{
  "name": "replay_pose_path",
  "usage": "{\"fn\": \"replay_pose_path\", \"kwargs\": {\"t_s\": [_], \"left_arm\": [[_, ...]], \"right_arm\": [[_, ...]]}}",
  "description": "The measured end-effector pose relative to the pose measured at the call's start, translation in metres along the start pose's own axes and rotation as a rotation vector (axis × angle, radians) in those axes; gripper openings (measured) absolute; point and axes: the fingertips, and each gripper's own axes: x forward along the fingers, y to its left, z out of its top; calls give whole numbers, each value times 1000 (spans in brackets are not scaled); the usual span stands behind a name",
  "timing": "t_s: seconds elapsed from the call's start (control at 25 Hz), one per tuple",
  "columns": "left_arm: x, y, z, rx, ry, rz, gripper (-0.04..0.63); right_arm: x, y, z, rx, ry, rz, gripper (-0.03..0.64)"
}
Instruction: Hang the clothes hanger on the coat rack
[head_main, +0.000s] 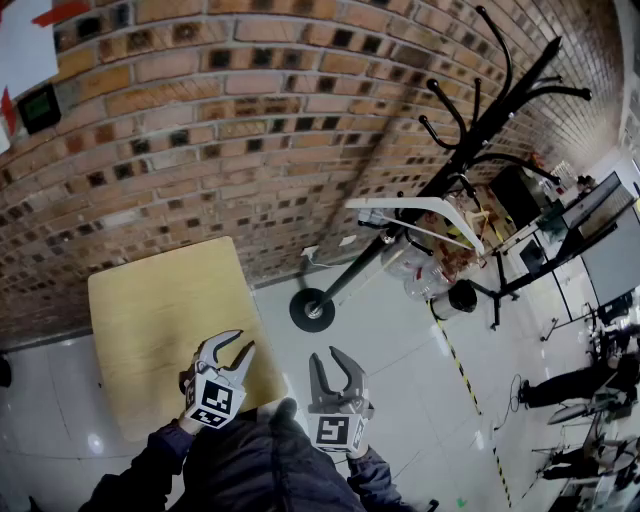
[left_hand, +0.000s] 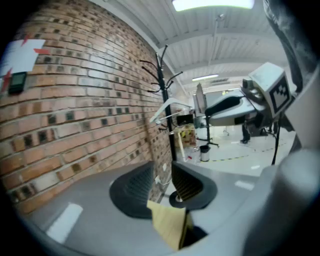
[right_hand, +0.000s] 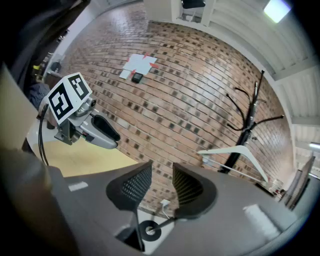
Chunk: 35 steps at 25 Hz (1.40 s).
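**Hanger on the rack, both claws empty**

The white clothes hanger (head_main: 415, 206) hangs on the black coat rack (head_main: 470, 140), which stands by the brick wall (head_main: 250, 120). Well apart from it, the left claw (head_main: 238, 345) hovers over the wooden desk's (head_main: 150, 300) near edge. The right claw (head_main: 330, 358) is just beside it, above the floor. Each has its jaws parted, with nothing between them.

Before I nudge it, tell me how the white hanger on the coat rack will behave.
The white hanger looks like thin moulded plastic, so probably stiff and light. It hangs from the coat rack, so a push would likely set it swinging. The rack stands on a small round base; a hard shove might tip it.
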Motion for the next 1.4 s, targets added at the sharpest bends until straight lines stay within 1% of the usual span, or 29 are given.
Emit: {"fn": "replay_pose_path", "kwargs": {"t_s": [0.16,0.28,0.4,0.48,0.64,0.72,0.88,0.96,1.04,1.12,1.24,1.4], "left_arm": [[59,-39,34,68,-45,-101,120],[95,-76,54,114,-71,-214,120],[120,-121,67,166,-83,-347,120],[134,-152,74,200,-83,-420,120],[163,-219,92,269,-90,-553,120],[178,-252,105,300,-102,-602,120],[209,-304,127,360,-124,-663,120],[222,-335,137,363,-135,-690,120],[234,-362,147,354,-135,-711,120],[245,-376,153,358,-119,-724,120],[261,-399,161,380,-96,-756,120],[290,-429,179,401,-90,-781,120]], "right_arm": [[-15,-61,-49,32,65,-119,137],[-39,-95,-87,66,119,-229,137],[-77,-118,-121,119,196,-347,137],[-99,-131,-141,144,231,-409,137],[-147,-155,-189,224,317,-522,137],[-167,-170,-211,252,336,-564,137],[-192,-196,-251,295,317,-636,137],[-209,-209,-271,299,326,-661,137],[-224,-224,-288,310,366,-672,137],[-229,-236,-299,343,368,-676,137],[-236,-258,-316,402,333,-696,137],[-240,-296,-346,419,341,-716,137]]}}
